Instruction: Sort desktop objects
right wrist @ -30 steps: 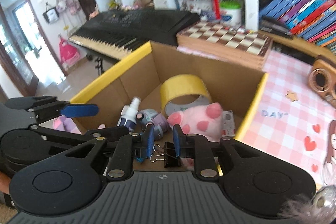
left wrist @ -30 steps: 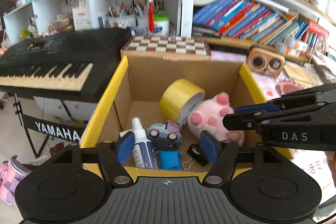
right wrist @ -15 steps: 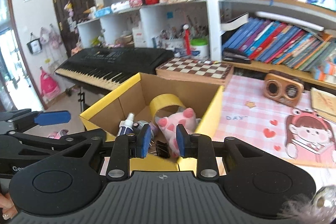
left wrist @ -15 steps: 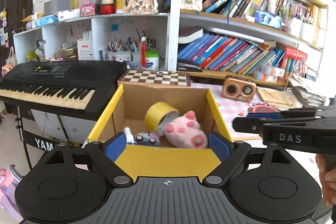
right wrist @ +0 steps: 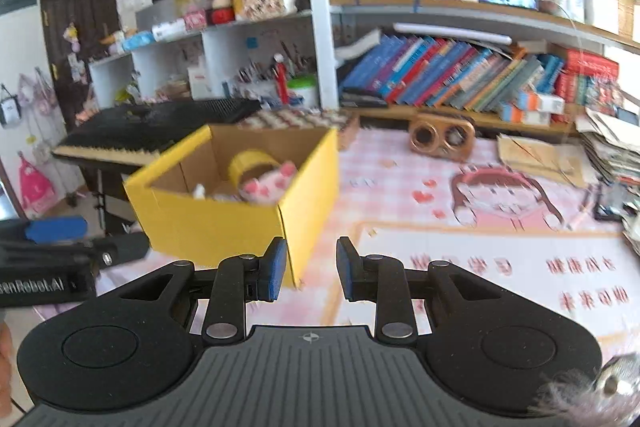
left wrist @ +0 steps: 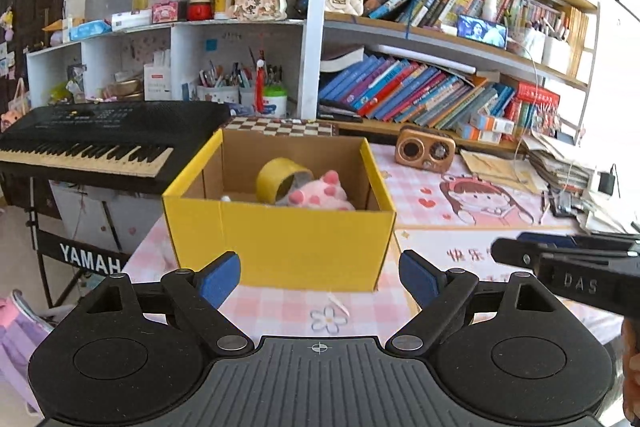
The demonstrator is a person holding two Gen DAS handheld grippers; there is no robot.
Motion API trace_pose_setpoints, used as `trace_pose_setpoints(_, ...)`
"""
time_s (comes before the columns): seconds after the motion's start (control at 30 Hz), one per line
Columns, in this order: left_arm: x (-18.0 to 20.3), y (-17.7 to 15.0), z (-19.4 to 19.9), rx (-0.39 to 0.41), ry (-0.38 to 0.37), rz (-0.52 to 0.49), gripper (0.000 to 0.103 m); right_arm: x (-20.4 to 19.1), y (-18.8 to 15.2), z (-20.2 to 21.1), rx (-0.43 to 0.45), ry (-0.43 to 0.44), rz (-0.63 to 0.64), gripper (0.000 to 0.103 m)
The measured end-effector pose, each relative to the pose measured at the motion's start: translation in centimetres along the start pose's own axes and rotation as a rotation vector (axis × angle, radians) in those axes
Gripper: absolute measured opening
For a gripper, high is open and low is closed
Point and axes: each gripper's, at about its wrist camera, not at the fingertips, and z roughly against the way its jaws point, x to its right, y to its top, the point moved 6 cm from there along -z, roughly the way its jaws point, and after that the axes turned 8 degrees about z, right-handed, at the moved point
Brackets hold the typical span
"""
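A yellow cardboard box stands open on the pink checked table, just ahead of both grippers. Inside it lie a yellow tape roll and a pink plush toy; the rest of its contents is hidden by the front wall. My left gripper hovers short of the box, open wide, with nothing between its blue pads. My right gripper is off the box's near right corner, its jaws a narrow gap apart and empty. The right wrist view is blurred.
A black keyboard on a stand sits left of the box. A chessboard lies behind it. A wooden speaker and a pile of papers are at the back right. Bookshelves line the wall. A printed mat covers the table's right side.
Both grippers have drawn back from over the box's inside to in front of it, so the box looks smaller. The left jaws stand wider. The right view has swung right.
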Motion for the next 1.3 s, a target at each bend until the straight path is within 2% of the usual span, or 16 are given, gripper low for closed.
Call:
trace_pose_setpoints(0.03,0.1,-0.2,0.2,0.000,0.000,-0.005,0.089,0.1,-0.5,0.2,-0.009,-0.012,-0.004,0.027)
trace_pose_setpoints(0.1,0.4,-0.7,0.6,0.000,0.006,-0.019,0.096,0.3,-1.5,0.8,-0.019,-0.039,-0.015,0.031)
trace_pose_setpoints(0.3,1.2,-2.5,1.4,-0.002,0.011,-0.060,0.097,0.1,-4.4,1.7,-0.067,-0.091,-0.035,0.046)
trace_pose_setpoints(0.47,1.9,-4.8,1.4,-0.045,0.038,-0.101,0.098,0.3,-5.7,2.5,-0.072,-0.150,-0.037,0.064)
trace_pose_setpoints(0.6,2.5,-6.1,1.0,-0.092,0.045,-0.128,0.099,1.0,-6.5,3.1,-0.081,-0.181,-0.041,0.072)
trace_pose_setpoints(0.9,3.2,-6.5,0.6,-0.105,0.044,-0.127,0.101,2.7,-7.4,4.2,-0.098,-0.233,-0.071,0.085)
trace_pose_setpoints(1.3,3.8,-6.3,0.2,-0.110,0.038,-0.117,0.103,3.0,-7.9,3.9,-0.131,-0.248,-0.069,0.092)
